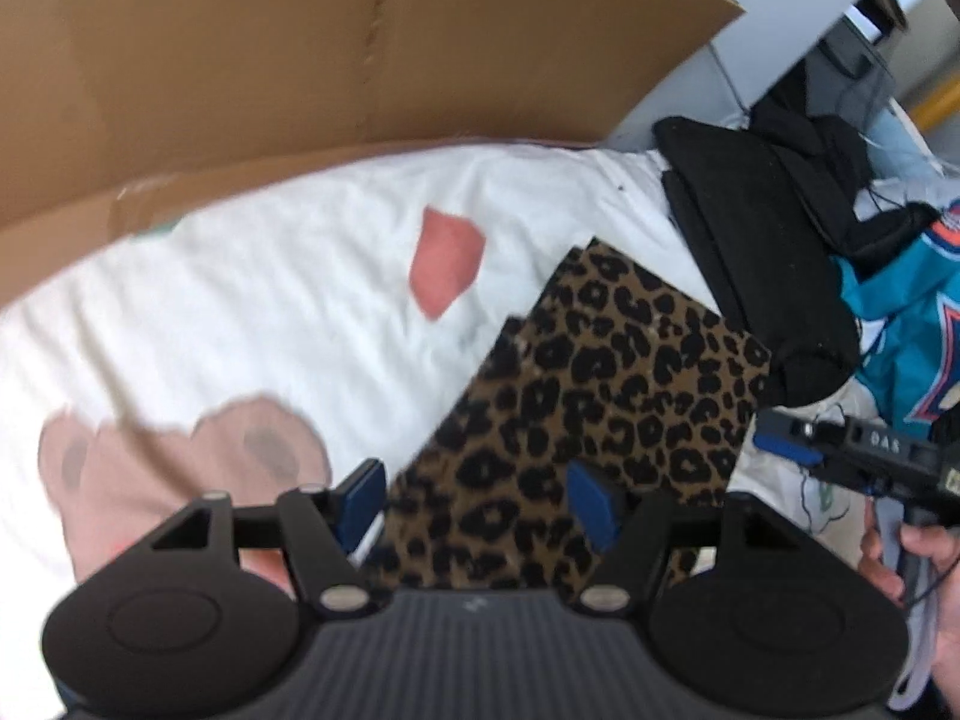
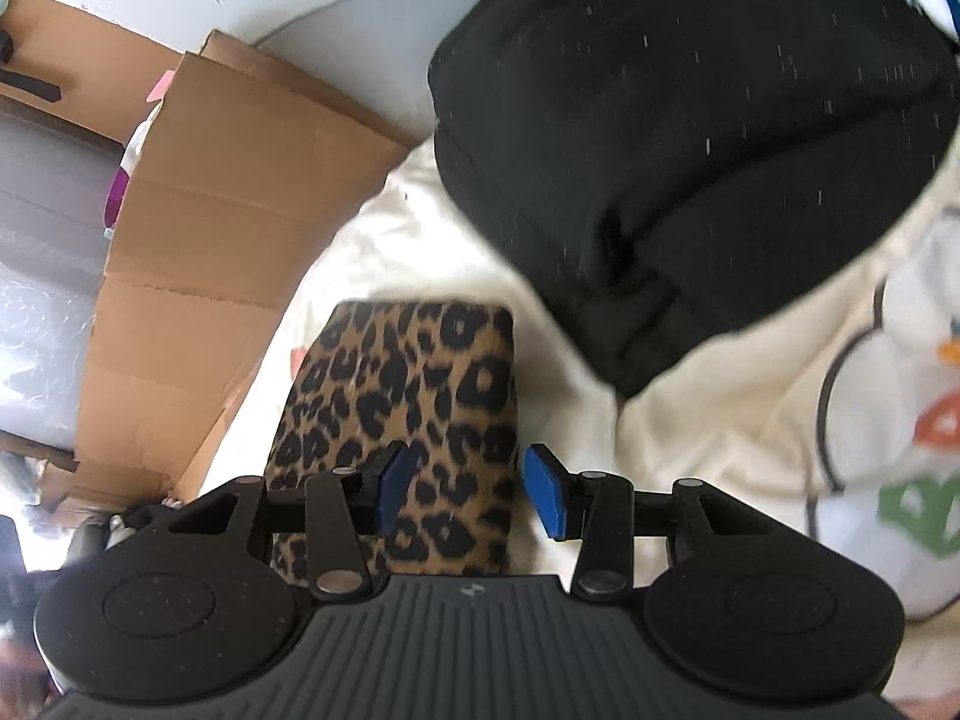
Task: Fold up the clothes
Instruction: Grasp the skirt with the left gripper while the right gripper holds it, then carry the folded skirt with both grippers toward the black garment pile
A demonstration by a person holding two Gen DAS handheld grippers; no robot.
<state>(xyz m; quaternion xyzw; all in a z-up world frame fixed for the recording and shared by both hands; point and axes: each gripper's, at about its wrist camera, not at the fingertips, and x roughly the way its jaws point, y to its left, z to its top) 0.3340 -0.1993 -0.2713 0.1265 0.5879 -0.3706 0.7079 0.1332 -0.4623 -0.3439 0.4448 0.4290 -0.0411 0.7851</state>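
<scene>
**Leopard piece folded, both my grippers spread above it**

My left gripper (image 1: pixel 477 501) hangs with its blue pads wide apart, pinching nothing; the folded leopard-print garment (image 1: pixel 606 396) lies beneath it on the white bedding (image 1: pixel 270 276), its near end passing under the gap between my fingers. My right gripper (image 2: pixel 474 492) also stands spread over the same leopard-print garment (image 2: pixel 408 396), nothing between the pads (its left pad sits over the print, the right one over the bedding beside it). In the left view I can see my right gripper (image 1: pixel 786 447) off at the garment's right edge, held in my hand (image 1: pixel 924 570). A folded black garment (image 2: pixel 690 150) lies just beyond the leopard piece, a teal jersey (image 1: pixel 900 324) behind it, and a cardboard box (image 1: pixel 300 48) borders the bedding's far side.
</scene>
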